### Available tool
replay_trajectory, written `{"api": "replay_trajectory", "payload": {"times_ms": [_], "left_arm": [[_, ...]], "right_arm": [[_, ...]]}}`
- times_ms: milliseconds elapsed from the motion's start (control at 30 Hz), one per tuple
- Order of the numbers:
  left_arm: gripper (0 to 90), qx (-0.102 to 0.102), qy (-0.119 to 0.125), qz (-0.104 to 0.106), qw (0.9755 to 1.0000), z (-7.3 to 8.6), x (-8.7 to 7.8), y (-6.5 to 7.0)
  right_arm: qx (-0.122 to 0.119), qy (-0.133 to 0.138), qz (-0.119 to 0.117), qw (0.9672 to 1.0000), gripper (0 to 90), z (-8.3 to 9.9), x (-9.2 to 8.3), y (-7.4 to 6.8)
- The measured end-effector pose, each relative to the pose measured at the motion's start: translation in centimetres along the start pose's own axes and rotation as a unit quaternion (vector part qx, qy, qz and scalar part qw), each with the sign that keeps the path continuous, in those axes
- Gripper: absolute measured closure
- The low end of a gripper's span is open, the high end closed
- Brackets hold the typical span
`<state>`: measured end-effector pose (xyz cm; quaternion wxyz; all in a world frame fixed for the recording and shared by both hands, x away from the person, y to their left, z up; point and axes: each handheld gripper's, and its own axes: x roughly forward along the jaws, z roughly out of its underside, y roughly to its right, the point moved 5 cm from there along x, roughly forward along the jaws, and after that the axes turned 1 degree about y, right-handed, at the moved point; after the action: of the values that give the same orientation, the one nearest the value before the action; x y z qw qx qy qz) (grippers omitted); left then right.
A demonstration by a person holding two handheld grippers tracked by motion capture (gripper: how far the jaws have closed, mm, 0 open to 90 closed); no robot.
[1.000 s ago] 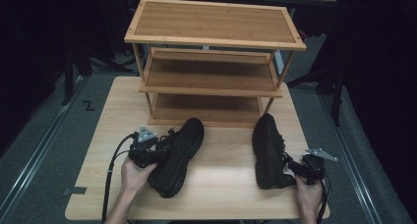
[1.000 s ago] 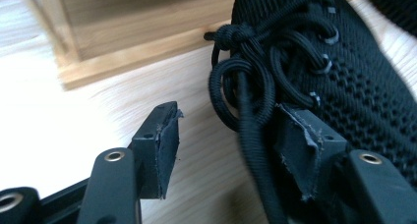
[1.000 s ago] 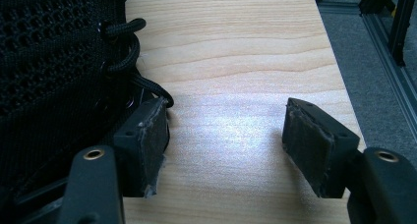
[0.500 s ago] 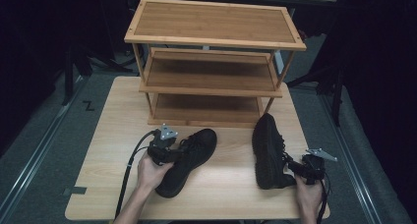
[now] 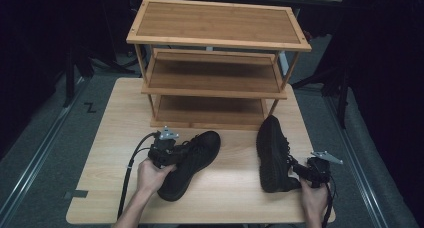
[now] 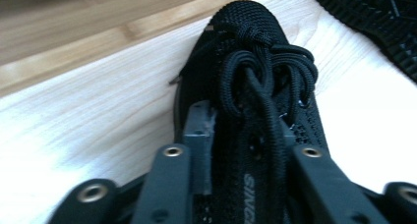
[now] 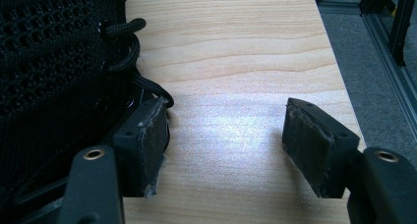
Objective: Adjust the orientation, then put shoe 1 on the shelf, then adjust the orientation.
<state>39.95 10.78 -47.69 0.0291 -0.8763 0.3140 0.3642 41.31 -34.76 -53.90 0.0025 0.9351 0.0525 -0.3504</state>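
Pinching the left shoe (image 5: 192, 160) before the rack (image 5: 218, 63), the left tool (image 6: 241, 155) may slip off its laces; right tool (image 7: 226, 130) spread

Premises present as a staged test area in a lab or workshop, not a home. A light wooden table (image 5: 120, 118) stands alone on grey carpet (image 5: 55, 138) with a metal floor rail (image 5: 30, 175) beside it, tape marks on the floor, and dark stand legs (image 5: 67, 83) in unlit surroundings. A bare three-shelf wooden rack (image 5: 215, 43) and a cable (image 5: 127, 173) trailing to a hand-held tool point to a recording set-up.
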Motion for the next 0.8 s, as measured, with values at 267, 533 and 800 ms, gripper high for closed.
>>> {"api": "replay_trajectory", "payload": {"times_ms": [267, 533, 800], "left_arm": [[84.0, -0.011, 0.009, 0.006, 0.9999, -0.1, -0.2, 0.1], [84.8, -0.027, 0.030, 0.004, 0.9992, -0.4, -0.6, -0.2], [85.0, -0.058, 0.058, 0.013, 0.9965, -1.1, -1.0, -1.4]], "right_arm": [[0.002, 0.000, -0.001, 1.0000, 33.9, 0.0, 0.0, 0.0], [0.002, 0.000, -0.001, 1.0000, 33.8, 0.0, 0.0, 0.0], [0.001, 0.000, -0.001, 1.0000, 33.8, 0.0, 0.0, 0.0]]}}
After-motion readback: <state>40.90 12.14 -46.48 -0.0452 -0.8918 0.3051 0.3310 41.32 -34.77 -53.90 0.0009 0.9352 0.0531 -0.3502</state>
